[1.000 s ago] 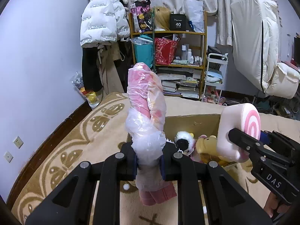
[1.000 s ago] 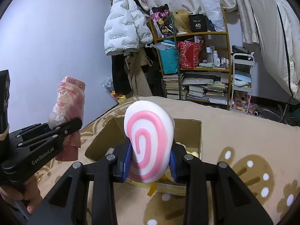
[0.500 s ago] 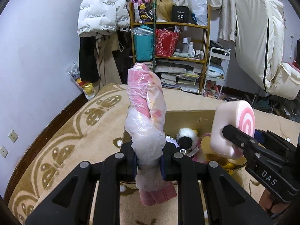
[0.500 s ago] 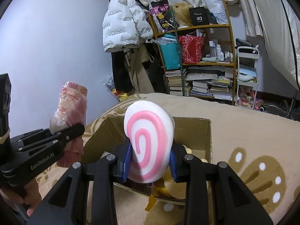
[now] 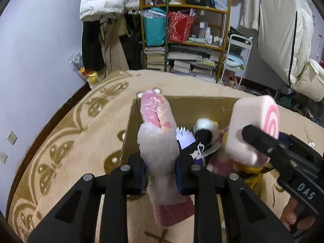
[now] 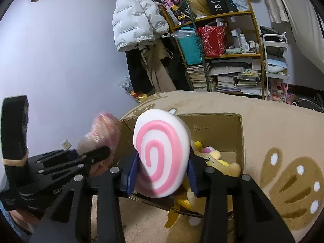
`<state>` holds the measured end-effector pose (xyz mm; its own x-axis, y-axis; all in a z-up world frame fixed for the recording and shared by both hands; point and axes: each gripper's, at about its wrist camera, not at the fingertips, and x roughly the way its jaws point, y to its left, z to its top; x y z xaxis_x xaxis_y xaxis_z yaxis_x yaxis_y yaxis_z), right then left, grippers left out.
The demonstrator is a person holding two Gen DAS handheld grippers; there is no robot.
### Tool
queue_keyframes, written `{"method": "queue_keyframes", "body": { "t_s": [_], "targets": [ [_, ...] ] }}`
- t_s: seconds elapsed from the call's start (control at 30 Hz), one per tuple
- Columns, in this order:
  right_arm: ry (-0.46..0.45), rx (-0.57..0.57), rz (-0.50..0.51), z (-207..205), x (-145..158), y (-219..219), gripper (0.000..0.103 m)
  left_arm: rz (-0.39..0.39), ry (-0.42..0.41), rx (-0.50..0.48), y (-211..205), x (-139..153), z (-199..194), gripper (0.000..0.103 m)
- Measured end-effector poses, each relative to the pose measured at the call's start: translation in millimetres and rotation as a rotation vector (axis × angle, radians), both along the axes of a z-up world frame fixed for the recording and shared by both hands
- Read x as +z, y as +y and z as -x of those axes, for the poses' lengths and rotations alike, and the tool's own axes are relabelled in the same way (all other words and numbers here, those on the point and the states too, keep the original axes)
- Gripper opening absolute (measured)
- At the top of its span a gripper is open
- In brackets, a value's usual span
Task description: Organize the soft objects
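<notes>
A: Hovering over the box [image 5: 202, 105], are you?

B: Yes. Your left gripper [image 5: 161, 177] has the bagged pink roll [image 5: 157, 133] between its pads above the near left corner, jaws opening. Your right gripper [image 6: 162, 177] is also opening around the swirl cushion [image 6: 161, 154].

A: How far along?

B: Several plush toys [image 6: 214, 160] already lie inside. These two are over the box but not yet dropped; let them fall clear.
</notes>
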<state>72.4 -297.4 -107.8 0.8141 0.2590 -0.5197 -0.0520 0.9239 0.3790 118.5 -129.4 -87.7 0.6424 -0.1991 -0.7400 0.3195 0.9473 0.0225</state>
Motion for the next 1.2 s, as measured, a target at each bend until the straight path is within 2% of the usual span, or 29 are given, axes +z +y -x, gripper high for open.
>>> {"method": "queue_keyframes", "body": {
  "t_s": [0.1, 0.23, 0.33, 0.4, 0.63, 0.73, 0.9, 1.03, 1.2],
  "targets": [
    [0.002, 0.004, 0.0, 0.6, 0.5, 0.4, 0.049, -0.011, 0.011, 0.012, 1.9, -3.1, -0.6, 0.029],
    [0.009, 0.0, -0.009, 0.0, 1.3, -0.6, 0.052, -0.016, -0.001, 0.043, 7.2, -2.4, 1.2, 0.052],
    [0.01, 0.004, -0.009, 0.0, 2.8, -0.2, 0.057, -0.03, -0.015, 0.056, 9.4, -0.1, 3.7, 0.057],
    [-0.002, 0.002, -0.006, 1.7, 5.3, 0.7, 0.066, -0.043, -0.016, 0.064, 10.3, 0.7, 4.3, 0.061],
    [-0.022, -0.027, -0.003, 9.4, 14.9, -1.9, 0.085, -0.061, -0.042, 0.073, 14.0, 8.7, 15.2, 0.081],
    [-0.024, -0.043, -0.007, 13.6, 19.4, -4.8, 0.088, -0.055, -0.054, 0.075, 18.3, 14.4, 22.7, 0.085],
    [-0.046, -0.074, 0.0, 27.3, 31.4, -7.5, 0.103, -0.052, -0.084, 0.089, 27.7, 27.8, 38.3, 0.088],
    [-0.066, -0.091, 0.021, 41.2, 42.8, -7.2, 0.103, -0.035, -0.119, 0.101, 36.4, 42.3, 53.5, 0.095],
    [-0.087, -0.109, 0.042, 60.8, 56.9, -7.7, 0.103, -0.036, -0.169, 0.107, 44.3, 59.3, 72.3, 0.099]
  ]
}}
